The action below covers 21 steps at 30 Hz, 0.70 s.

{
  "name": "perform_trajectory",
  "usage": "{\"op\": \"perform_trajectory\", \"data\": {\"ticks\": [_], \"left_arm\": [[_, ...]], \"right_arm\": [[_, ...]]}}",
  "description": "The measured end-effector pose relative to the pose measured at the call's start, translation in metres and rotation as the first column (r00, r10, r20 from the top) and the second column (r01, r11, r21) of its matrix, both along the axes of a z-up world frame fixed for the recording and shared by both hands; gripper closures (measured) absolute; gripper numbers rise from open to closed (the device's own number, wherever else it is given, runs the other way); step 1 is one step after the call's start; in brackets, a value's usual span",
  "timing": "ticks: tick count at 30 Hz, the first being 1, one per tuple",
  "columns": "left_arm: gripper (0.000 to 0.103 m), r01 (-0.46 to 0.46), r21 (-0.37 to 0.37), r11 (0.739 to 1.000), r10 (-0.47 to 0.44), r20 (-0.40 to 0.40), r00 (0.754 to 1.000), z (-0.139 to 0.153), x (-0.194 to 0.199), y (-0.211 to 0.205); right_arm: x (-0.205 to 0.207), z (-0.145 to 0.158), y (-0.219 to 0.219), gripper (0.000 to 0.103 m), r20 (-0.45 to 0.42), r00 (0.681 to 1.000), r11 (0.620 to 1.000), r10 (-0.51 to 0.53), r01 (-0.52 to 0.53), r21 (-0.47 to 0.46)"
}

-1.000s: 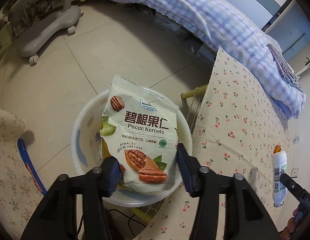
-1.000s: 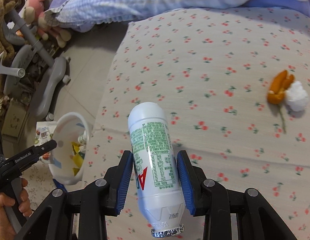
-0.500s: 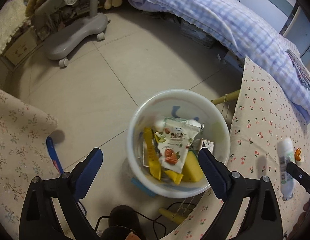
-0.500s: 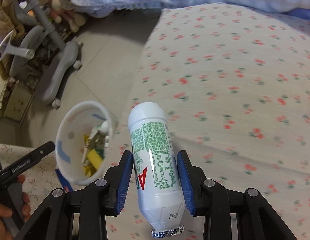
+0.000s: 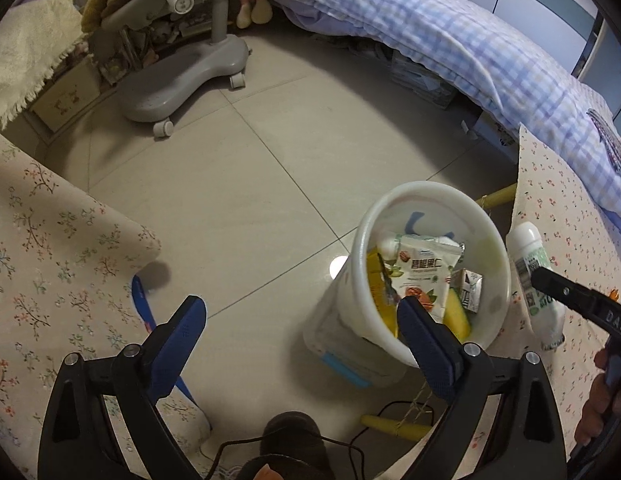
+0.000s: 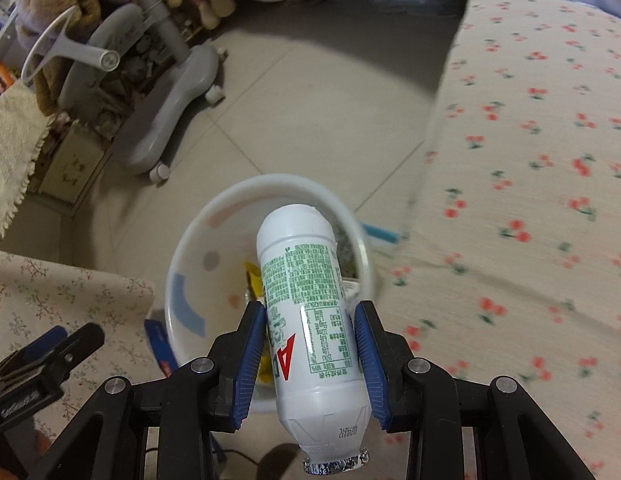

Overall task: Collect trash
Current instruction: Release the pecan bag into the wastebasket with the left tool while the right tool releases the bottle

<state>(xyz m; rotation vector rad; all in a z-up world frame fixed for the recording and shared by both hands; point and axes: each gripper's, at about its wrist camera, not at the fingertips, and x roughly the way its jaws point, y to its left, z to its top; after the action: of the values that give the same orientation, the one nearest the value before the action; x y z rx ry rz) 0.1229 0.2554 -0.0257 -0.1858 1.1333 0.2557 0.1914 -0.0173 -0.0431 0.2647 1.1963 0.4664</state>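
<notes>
Looking through the left wrist view, the left gripper (image 5: 298, 336) hangs spread wide and empty over the floor, its jaws having just been opening; the pecan packet (image 5: 424, 280) lies inside the white bin (image 5: 426, 196), which stands against the tablecloth's edge. In the right wrist view, the right gripper (image 6: 310, 354) is clamped on 1 white bottle (image 6: 310, 312), foil mouth toward the camera, above the bin's opening. Release should wait until the bottle is centred inside the rim, I judge.
</notes>
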Motion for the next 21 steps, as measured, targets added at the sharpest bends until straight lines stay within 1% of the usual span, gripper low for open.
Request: {"op": "perform_trajectory", "data": {"ticks": [8, 9, 10, 12, 13, 16, 19, 21], "left_arm": [[0.005, 0.001, -0.014, 1.000, -0.001, 0.033, 0.999, 0.008, -0.006, 0.010], [0.005, 0.005, -0.016, 1.000, -0.005, 0.035, 0.999, 0.008, -0.006, 0.009], [0.005, 0.012, -0.017, 1.000, -0.012, 0.037, 0.999, 0.009, -0.005, 0.008], [0.005, 0.023, -0.020, 1.000, -0.022, 0.045, 0.999, 0.012, -0.004, 0.005], [0.005, 0.024, -0.021, 0.999, -0.023, 0.053, 0.998, 0.015, -0.004, 0.004], [0.005, 0.035, -0.032, 0.999, -0.032, 0.065, 0.997, 0.019, -0.004, -0.004], [0.005, 0.059, -0.032, 0.998, -0.057, 0.064, 0.996, 0.021, -0.002, -0.017], [0.005, 0.079, -0.026, 0.997, -0.077, 0.062, 0.995, 0.022, -0.001, -0.025]], "right_arm": [[0.012, -0.011, 0.016, 0.062, -0.009, 1.000, 0.999, 0.001, -0.001, 0.036], [0.012, -0.011, 0.016, 0.061, -0.007, 1.000, 0.999, 0.002, -0.002, 0.045], [0.012, -0.010, 0.017, 0.060, 0.002, 1.000, 0.997, 0.004, -0.004, 0.072], [0.012, -0.006, 0.017, 0.045, 0.031, 0.999, 0.992, 0.012, -0.016, 0.121], [0.010, -0.001, 0.015, 0.032, 0.049, 0.999, 0.993, 0.010, -0.015, 0.114], [0.003, 0.015, 0.008, 0.031, 0.116, 0.993, 0.997, -0.001, -0.009, 0.080], [-0.004, 0.027, -0.010, 0.031, 0.127, 0.991, 0.996, -0.038, 0.027, 0.081], [-0.010, 0.033, -0.021, 0.031, 0.135, 0.989, 0.997, -0.057, 0.049, 0.063]]}}
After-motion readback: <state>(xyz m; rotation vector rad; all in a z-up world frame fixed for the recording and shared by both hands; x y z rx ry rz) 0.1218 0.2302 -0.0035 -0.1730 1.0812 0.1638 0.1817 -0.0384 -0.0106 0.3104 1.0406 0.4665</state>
